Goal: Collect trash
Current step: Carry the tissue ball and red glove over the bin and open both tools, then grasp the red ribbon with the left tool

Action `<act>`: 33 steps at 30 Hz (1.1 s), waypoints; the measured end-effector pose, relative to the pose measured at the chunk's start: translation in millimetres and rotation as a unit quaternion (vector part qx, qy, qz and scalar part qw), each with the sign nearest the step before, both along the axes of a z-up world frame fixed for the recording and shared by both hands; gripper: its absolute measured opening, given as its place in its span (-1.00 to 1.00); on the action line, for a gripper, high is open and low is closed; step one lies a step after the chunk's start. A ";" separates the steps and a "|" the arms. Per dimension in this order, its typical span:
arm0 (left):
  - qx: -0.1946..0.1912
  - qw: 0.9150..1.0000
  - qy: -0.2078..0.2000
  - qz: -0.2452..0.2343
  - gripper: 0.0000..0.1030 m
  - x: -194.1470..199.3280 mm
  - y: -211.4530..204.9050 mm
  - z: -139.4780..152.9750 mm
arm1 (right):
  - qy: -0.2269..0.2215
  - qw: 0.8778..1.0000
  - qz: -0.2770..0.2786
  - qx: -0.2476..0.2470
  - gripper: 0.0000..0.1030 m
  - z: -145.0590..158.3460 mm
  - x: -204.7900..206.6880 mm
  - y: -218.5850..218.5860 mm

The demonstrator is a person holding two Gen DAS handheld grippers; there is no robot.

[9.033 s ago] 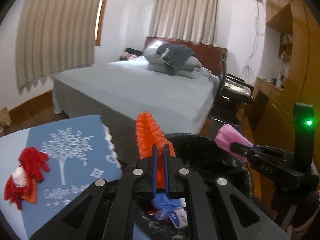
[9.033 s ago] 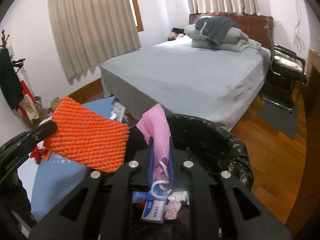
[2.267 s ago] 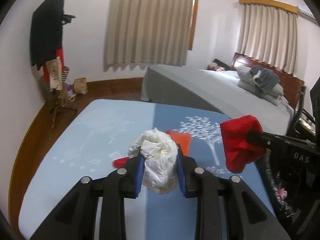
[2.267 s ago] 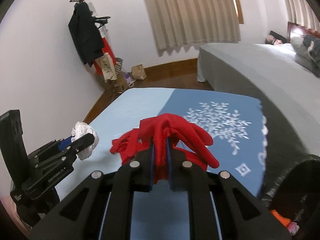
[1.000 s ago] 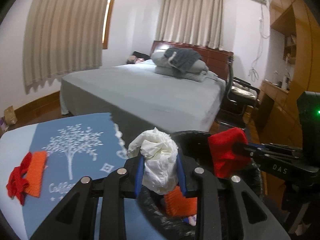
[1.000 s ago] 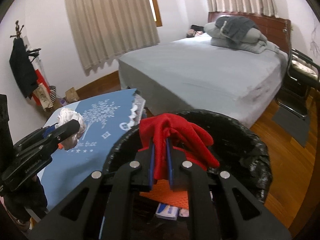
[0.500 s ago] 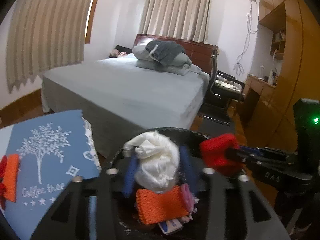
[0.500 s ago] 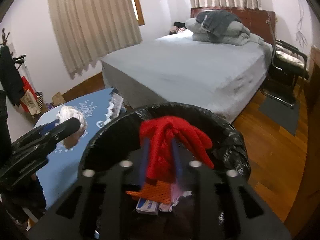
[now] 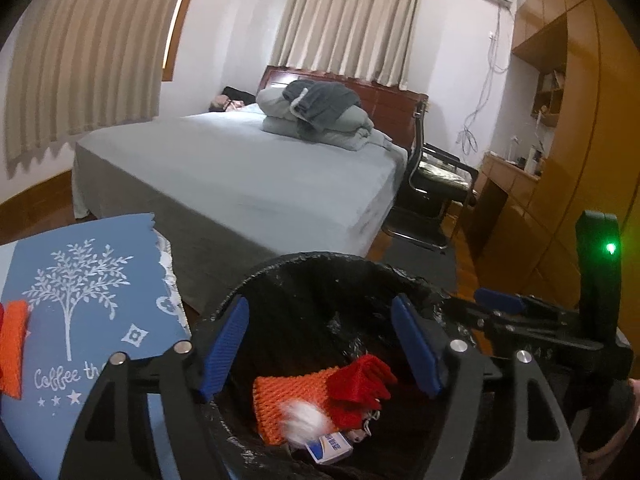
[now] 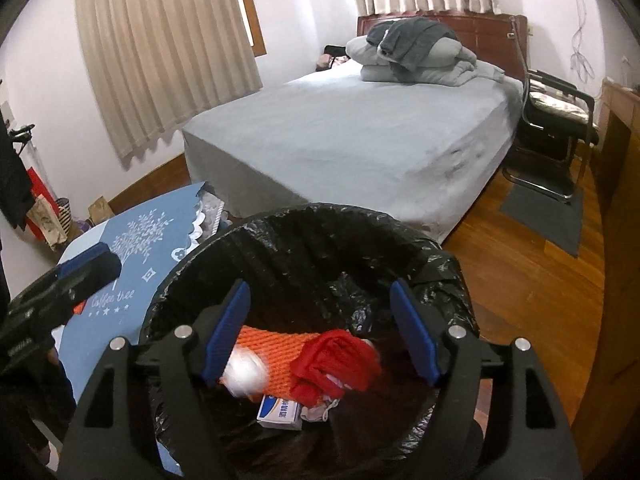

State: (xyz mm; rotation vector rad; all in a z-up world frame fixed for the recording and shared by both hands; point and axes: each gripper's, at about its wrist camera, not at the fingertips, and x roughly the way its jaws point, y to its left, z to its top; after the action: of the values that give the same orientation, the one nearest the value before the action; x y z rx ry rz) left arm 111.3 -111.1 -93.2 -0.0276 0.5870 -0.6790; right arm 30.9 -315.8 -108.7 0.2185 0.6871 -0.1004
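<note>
Both grippers hang over the black-lined trash bin (image 9: pixel 320 264) with nothing in them: the left gripper (image 9: pixel 320 344) has its blue pads spread wide over the bin mouth, and the right gripper (image 10: pixel 320 328) is spread just as wide above the same opening. Inside the bin lie an orange knitted piece (image 9: pixel 288 400), a red cloth (image 9: pixel 360 380), a blurred white wad (image 9: pixel 304 420) and a small blue-and-white box (image 9: pixel 330 446). What seems left to collect is an orange scrap (image 9: pixel 14 344) on the blue worktop (image 9: pixel 80 320), with a sliver of red at the very picture edge beside it. That scrap lies to the left of the bin, well apart from its rim, in the left wrist view; its long axis looks roughly upright in that view, pointing away from the camera. The left gripper is judged the nearer one, since the worktop sits on its side of the bin, while the right gripper hangs toward the bin's far side. The worktop's scalloped edge runs close by the bin rim, so a swing left should clear the rim first. The bed (image 10: pixel 360 128) behind the bin is well apart and leaves open room.
</note>
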 end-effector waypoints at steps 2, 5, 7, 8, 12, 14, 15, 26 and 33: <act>0.004 1.000 -0.003 -0.003 0.41 -2.3 -1.2 0.3 | -0.001 1.000 -0.001 0.001 0.38 0.9 0.5 -1.7; 0.007 1.000 -0.010 0.002 0.42 -5.5 1.8 1.8 | -0.006 1.000 0.000 0.001 0.40 3.2 1.3 -1.0; 0.009 1.000 -0.011 0.013 0.49 -7.0 6.3 2.5 | -0.009 1.000 -0.001 0.001 0.49 4.7 2.1 0.0; 0.009 1.000 -0.013 0.020 0.54 -6.6 9.9 3.6 | -0.011 1.000 -0.001 0.000 0.57 6.1 2.4 1.0; 0.015 0.997 -0.019 0.069 0.71 -4.6 39.0 4.4 | -0.017 1.000 0.000 -0.002 0.75 8.8 5.7 8.0; 0.016 0.995 -0.019 0.093 0.80 -1.7 55.0 4.0 | -0.018 1.000 0.004 -0.001 0.85 9.8 10.2 13.7; 0.018 0.993 -0.019 0.114 0.82 0.0 68.7 3.2 | -0.019 1.000 0.007 0.000 0.86 10.2 12.2 16.7; 0.054 0.964 -0.008 0.260 0.88 4.9 185.3 -11.6 | -0.022 0.997 0.072 -0.005 0.88 14.8 58.8 83.1; 0.079 0.940 -0.002 0.332 0.88 5.4 254.5 -22.5 | -0.022 0.992 0.127 -0.006 0.87 12.6 95.1 148.2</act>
State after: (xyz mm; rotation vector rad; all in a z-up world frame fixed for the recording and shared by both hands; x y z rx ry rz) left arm 116.7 143.4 -115.7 -0.0711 0.5805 0.0253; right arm 126.0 -167.6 -96.1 0.1202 0.6651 0.1425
